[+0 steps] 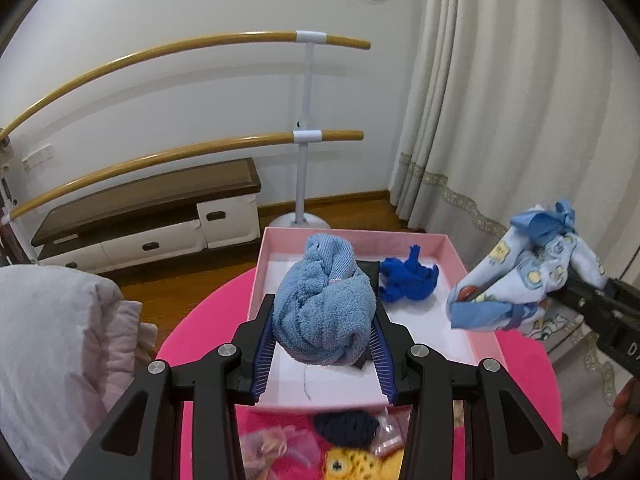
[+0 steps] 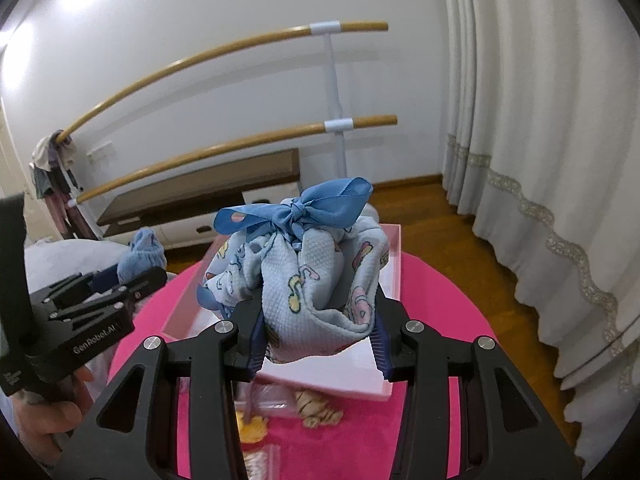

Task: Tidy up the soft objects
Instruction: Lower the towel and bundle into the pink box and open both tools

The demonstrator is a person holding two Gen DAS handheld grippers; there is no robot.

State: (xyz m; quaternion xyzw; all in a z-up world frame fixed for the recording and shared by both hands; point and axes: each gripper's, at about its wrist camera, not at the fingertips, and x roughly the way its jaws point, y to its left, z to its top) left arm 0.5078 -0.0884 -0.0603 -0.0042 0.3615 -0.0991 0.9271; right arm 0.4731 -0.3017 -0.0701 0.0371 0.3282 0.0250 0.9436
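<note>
Left gripper (image 1: 324, 316) clenches a blue towel (image 1: 324, 312) over the pink box (image 1: 452, 248); right gripper (image 2: 318, 316) at 3 o'clock grips a printed cloth (image 2: 320, 280)

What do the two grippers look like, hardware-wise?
Both match: the left gripper and right gripper have matte black angular linkage arms with cut-outs and silver round pivot bolts, and blue ribbed pads inside the fingers. White "GenRobot.AI" lettering marks the left one's body. No cables or sleeves visible.
</note>
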